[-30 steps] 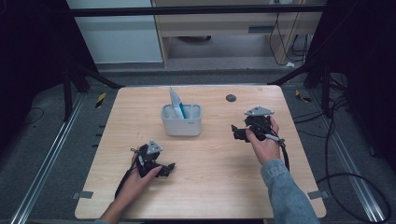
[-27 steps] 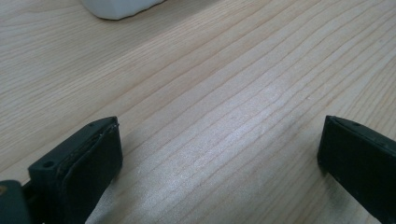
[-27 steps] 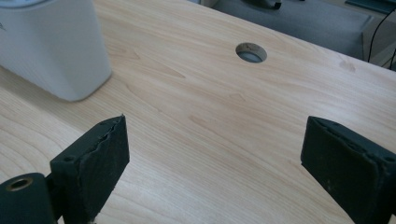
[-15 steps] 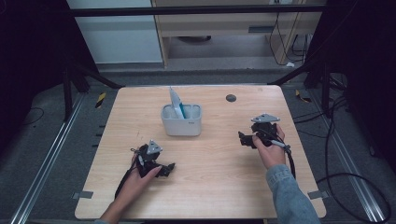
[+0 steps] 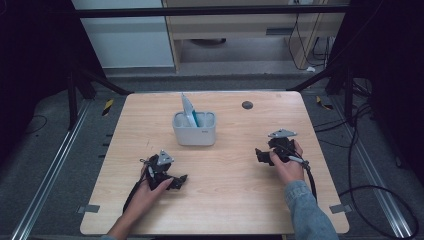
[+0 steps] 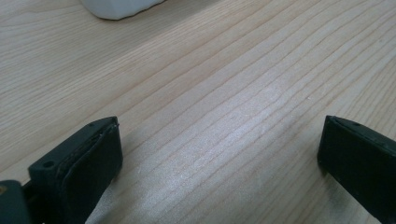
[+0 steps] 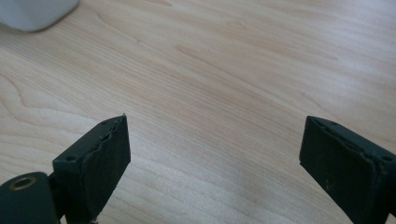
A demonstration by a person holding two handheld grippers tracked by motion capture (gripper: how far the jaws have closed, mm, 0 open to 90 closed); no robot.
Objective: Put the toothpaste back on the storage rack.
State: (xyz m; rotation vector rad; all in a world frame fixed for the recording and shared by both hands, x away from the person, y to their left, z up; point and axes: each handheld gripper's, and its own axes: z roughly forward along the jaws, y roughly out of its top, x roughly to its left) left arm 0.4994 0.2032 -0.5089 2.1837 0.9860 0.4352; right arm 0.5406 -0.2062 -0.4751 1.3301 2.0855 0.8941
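Left gripper point(image 5: 176, 181): rests low on the near left part of the wooden table point(image 5: 235, 210), held in the person's left hand point(image 5: 150, 187). In the left gripper view its jaws stand wide apart with bare wood grain between them; nothing is pinched. Right gripper point(image 5: 261, 156): held in the right hand point(image 5: 287, 165) over the right half of the table, jaws pointing toward the table's middle. In the right gripper view these jaws are likewise spread wide, with only tabletop between them.

White holder point(image 5: 194, 128): stands upright at the centre of the table toward the far side, well apart from both grippers and roughly between them. A corner of it appears at the upper left of each gripper view point(image 6: 121, 7) point(image 7: 32, 14). A light blue flat item point(image 5: 188, 111) leans in the holder's left compartment, tilted to the left; its nature cannot be made out at this distance, possibly a card or packet.

Small dark round mark point(image 5: 247, 105): lies on the table beyond the holder to its right, apart from everything else.
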